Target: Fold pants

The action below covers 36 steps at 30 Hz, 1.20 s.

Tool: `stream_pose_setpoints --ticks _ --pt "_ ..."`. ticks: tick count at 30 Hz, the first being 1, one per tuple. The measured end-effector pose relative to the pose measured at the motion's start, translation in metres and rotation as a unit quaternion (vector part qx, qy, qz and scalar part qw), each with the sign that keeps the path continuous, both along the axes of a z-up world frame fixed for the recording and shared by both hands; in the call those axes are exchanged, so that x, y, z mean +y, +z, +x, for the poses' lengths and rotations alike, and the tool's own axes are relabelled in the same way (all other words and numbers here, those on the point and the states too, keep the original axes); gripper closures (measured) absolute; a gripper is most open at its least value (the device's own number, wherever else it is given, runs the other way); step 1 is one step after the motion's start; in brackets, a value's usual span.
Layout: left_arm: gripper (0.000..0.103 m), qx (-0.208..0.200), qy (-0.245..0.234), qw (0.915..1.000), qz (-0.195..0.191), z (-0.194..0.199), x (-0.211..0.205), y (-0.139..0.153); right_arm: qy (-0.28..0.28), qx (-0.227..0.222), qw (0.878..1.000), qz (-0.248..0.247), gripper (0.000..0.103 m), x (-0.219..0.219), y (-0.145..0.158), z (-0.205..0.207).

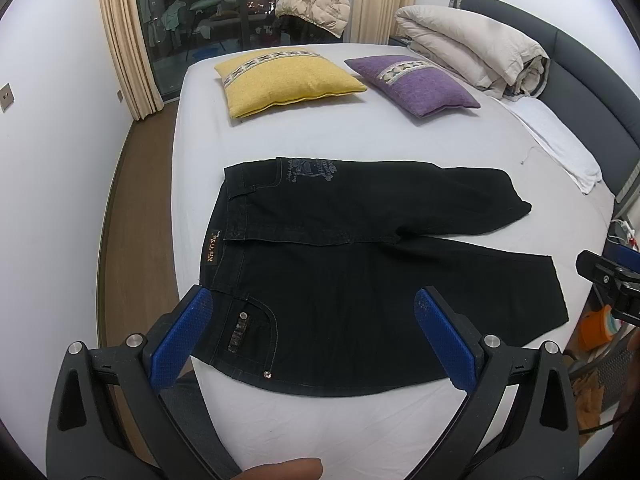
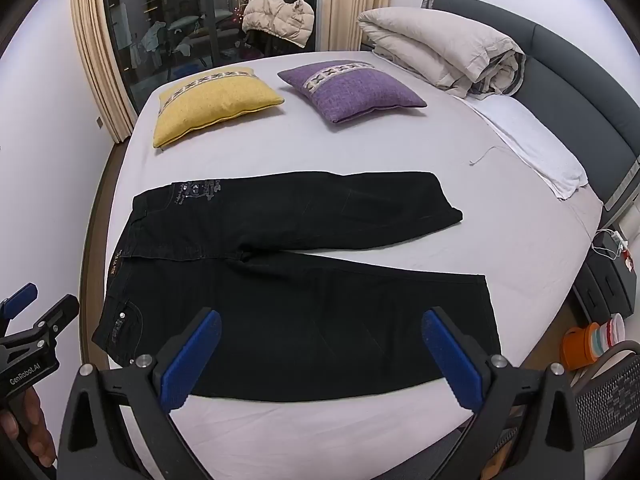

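Observation:
Black pants lie flat and spread on the white bed, waistband at the left, both legs running right in a shallow V. My left gripper hangs open above the near waist corner with its blue pads wide apart and nothing between them. My right gripper is open too, hovering over the near leg, empty. In the right wrist view the left gripper shows at the left edge, held by a hand. The right gripper's tip shows at the right edge of the left wrist view.
A yellow cushion and a purple cushion lie beyond the pants. A rolled duvet rests by the grey headboard. An orange cup and a mesh chair stand at the right. Wooden floor lies left.

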<state>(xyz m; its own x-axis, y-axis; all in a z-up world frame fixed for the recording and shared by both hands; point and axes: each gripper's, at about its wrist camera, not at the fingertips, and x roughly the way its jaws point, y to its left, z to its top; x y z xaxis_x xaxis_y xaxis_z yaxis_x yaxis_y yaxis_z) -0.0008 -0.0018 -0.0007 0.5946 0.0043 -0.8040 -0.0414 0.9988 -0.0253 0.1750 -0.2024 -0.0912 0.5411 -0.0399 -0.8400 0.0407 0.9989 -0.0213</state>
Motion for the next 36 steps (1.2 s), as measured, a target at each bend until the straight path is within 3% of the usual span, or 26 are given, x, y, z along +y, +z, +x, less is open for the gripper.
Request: stream_pose_setpoints --ticks 36 --pt "0.0 0.003 -0.002 1.0 -0.002 -0.003 -0.008 0.0 0.002 -0.001 1.0 0.002 0.0 0.007 -0.002 0.002"
